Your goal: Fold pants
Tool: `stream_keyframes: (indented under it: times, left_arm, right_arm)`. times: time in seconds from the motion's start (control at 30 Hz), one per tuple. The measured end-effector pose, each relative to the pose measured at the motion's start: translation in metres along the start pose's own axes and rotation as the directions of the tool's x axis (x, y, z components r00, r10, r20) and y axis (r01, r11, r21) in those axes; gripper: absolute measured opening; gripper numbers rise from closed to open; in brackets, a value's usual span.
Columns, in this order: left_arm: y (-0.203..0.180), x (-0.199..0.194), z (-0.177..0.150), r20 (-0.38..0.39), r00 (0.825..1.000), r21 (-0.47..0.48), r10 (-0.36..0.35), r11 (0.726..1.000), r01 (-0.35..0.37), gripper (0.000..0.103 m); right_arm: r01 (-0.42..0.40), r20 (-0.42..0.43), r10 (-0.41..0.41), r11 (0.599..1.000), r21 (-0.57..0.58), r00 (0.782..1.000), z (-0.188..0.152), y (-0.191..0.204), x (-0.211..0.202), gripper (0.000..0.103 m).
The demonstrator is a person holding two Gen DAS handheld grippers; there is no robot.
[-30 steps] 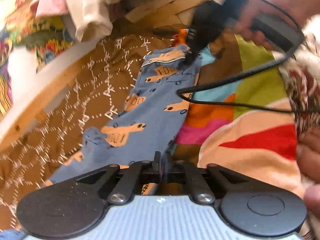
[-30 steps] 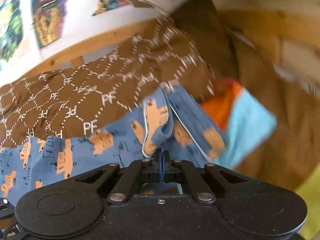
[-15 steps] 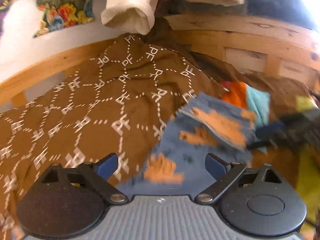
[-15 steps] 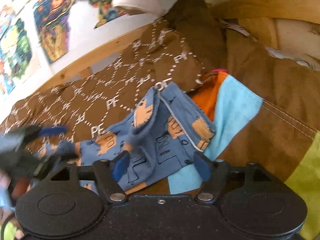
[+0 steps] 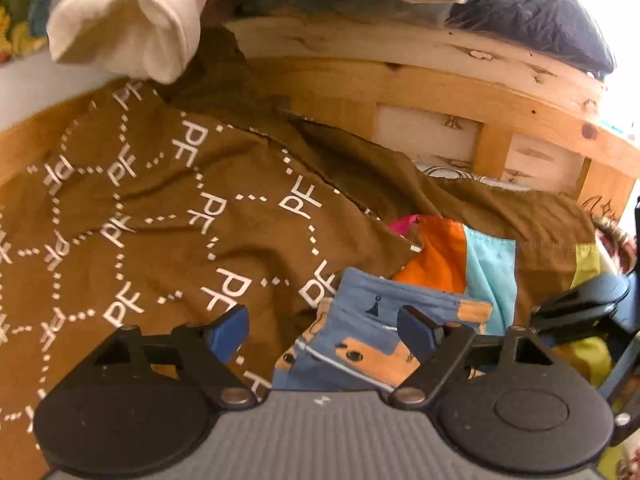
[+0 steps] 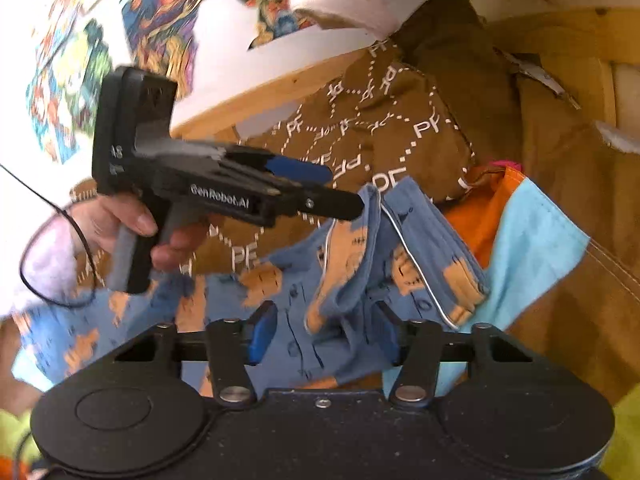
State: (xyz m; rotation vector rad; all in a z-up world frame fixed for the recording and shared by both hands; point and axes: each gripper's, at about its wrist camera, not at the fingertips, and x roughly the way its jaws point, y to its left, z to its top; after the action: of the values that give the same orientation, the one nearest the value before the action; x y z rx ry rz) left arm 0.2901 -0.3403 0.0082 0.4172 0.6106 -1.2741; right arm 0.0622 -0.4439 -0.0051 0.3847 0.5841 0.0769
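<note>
Blue pants (image 6: 352,248) with orange prints lie on a brown "PF" blanket (image 6: 400,128), one end folded over in a bunch. My right gripper (image 6: 326,336) straddles that bunch, its jaws closing with the fabric between them but the pads not pressing. My left gripper (image 6: 336,188), held by a hand (image 6: 120,220), hovers just over the pants' far edge. In the left wrist view the left gripper (image 5: 322,332) is wide, its jaws closing slightly, and holds nothing. The pants (image 5: 360,344) lie below its right finger. My right gripper's body (image 5: 580,308) shows at the right edge.
A wooden bed frame (image 5: 400,76) runs behind the blanket, with pale and dark clothes (image 5: 128,20) heaped on it. A patchwork cloth in orange and light blue (image 6: 532,240) lies under the pants' right side. Posters (image 6: 80,60) cover the white wall.
Both grippers went from shut on the pants to open. The left one swung across from the far leg end to the folded bunch beside the right gripper, which hardly moved.
</note>
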Motion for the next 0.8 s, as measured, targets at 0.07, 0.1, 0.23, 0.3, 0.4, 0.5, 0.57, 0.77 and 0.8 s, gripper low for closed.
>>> stream_keyframes:
  times: [0.07, 0.1, 0.23, 0.3, 0.4, 0.5, 0.57, 0.77, 0.8]
  left_arm:
    - [0.006, 0.010, 0.005, -0.043, 0.999, -0.058, -0.006, 0.998, 0.004, 0.074]
    - [0.008, 0.014, 0.007, -0.064, 0.998, -0.079, -0.002, 0.997, -0.003, 0.062]
    - [0.016, 0.024, 0.008, -0.091, 0.994, -0.187, -0.056, 0.982, 0.038, 0.039]
    - [0.018, 0.024, 0.007, -0.082, 0.994, -0.216, -0.069, 0.975, 0.050, 0.019]
    - [0.016, 0.022, 0.007, -0.070, 0.996, -0.224, -0.061, 0.974, 0.044, 0.014]
    - [0.008, 0.013, 0.009, -0.034, 0.999, -0.216, -0.042, 0.976, 0.034, 0.008]
    - [0.004, 0.007, 0.013, -0.003, 0.999, -0.223, -0.036, 0.974, 0.034, 0.008]
    - [-0.010, 0.015, 0.023, 0.050, 0.999, -0.228, 0.005, 0.974, 0.006, 0.008]
    - [-0.012, 0.021, 0.023, 0.047, 0.999, -0.229, 0.014, 0.973, -0.002, 0.008]
  right_arm:
    - [0.000, -0.012, 0.000, 0.999, 0.048, 1.000, 0.003, -0.005, 0.004, 0.042]
    - [0.012, -0.017, -0.011, 0.998, 0.066, 1.000, 0.004, -0.007, 0.006, 0.035]
    - [0.030, -0.020, -0.028, 0.994, 0.103, 0.999, 0.003, -0.013, 0.004, 0.025]
    - [0.045, -0.020, -0.044, 0.996, 0.073, 0.999, 0.002, -0.011, 0.002, 0.015]
    - [0.066, -0.017, -0.066, 0.998, 0.024, 0.998, 0.000, -0.006, -0.001, 0.009]
    - [0.086, 0.000, -0.086, 0.996, 0.002, 0.996, 0.000, -0.004, -0.003, 0.007]
    - [0.108, 0.024, -0.108, 0.994, -0.010, 0.994, 0.001, -0.002, -0.008, 0.007]
    - [0.198, 0.080, -0.198, 0.980, 0.015, 0.977, 0.009, -0.013, -0.027, 0.006]
    - [0.215, 0.076, -0.215, 0.976, 0.011, 0.974, 0.010, -0.016, -0.027, 0.006]
